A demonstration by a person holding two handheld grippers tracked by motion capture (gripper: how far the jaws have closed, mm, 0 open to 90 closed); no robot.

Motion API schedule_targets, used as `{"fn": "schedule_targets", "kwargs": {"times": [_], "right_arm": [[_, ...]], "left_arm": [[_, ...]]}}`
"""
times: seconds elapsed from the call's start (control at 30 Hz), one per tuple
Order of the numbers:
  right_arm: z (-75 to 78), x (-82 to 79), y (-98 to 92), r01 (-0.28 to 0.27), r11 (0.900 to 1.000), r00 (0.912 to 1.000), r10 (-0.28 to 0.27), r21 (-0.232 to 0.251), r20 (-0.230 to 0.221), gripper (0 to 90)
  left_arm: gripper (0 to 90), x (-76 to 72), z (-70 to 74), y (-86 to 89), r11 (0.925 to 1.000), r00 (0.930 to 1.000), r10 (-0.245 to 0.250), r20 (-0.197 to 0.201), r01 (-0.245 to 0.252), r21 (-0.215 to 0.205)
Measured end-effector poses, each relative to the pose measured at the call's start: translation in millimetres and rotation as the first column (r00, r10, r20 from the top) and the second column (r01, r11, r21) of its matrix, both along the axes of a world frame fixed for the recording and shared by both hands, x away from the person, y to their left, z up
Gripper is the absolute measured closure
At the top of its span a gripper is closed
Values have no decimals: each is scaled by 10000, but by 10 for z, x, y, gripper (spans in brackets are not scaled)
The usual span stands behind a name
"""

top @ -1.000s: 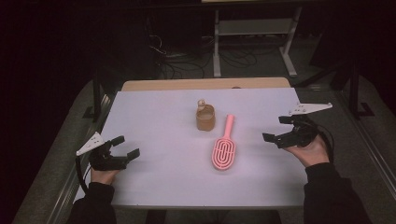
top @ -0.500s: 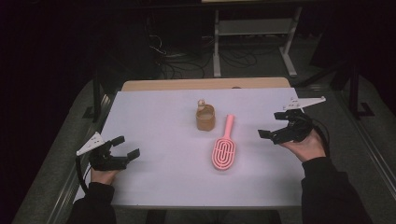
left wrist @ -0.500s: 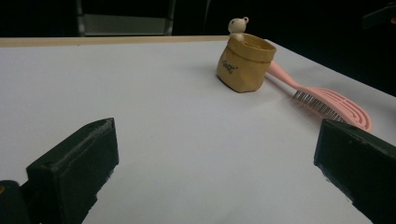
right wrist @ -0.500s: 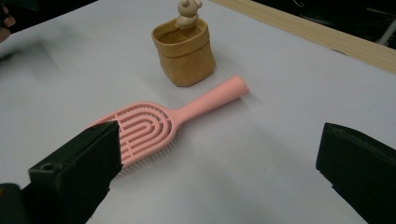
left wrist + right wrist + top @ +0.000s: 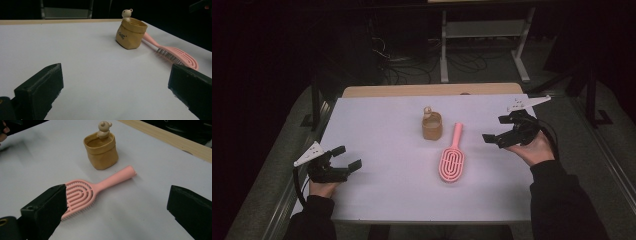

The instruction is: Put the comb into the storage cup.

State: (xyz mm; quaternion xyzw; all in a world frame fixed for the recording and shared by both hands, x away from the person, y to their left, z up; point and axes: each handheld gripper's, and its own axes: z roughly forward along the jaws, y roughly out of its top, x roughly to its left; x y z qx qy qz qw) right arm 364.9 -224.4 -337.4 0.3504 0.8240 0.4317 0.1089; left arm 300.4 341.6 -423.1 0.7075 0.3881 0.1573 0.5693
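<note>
Both jaws of your right gripper (image 5: 503, 132) stood wide apart, holding nothing, near the table's right edge, aimed at the pink plastic vented hairbrush (image 5: 451, 156) lying mid-table. Closing too low, I judged, might have skidded it into the tan paper-like pouch (image 5: 431, 125).

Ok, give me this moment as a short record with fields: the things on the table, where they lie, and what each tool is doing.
surface: white table
hairbrush: pink hairbrush lying bristles down, handle pointing away from the person
pouch: tan pouch upright, just left of the brush handle, a small bear figure at its rim
left tool: left tool open, low over the near left part of the table, holding nothing
right tool: right tool open, at the right, aimed toward the hairbrush, not touching it
contact: none between the tools and the things
</note>
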Motion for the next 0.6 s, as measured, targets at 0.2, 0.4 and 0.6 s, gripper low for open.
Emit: {"fn": "schedule_targets", "kwargs": {"times": [0.2,0.4,0.6], "right_arm": [[55,71,87,-208,9997,9998,208,-133,21,33],[88,122,159,-365,9991,9993,365,-229,-13,51],[108,186,211,-491,9984,9988,490,-279,-49,81]], "left_arm": [[0,-1,2,0,10000,10000,6,-1,-6,-9],[0,0,2,0,10000,10000,-8,2,8,-4],[0,1,2,1,10000,10000,-17,2,17,-7]]}}
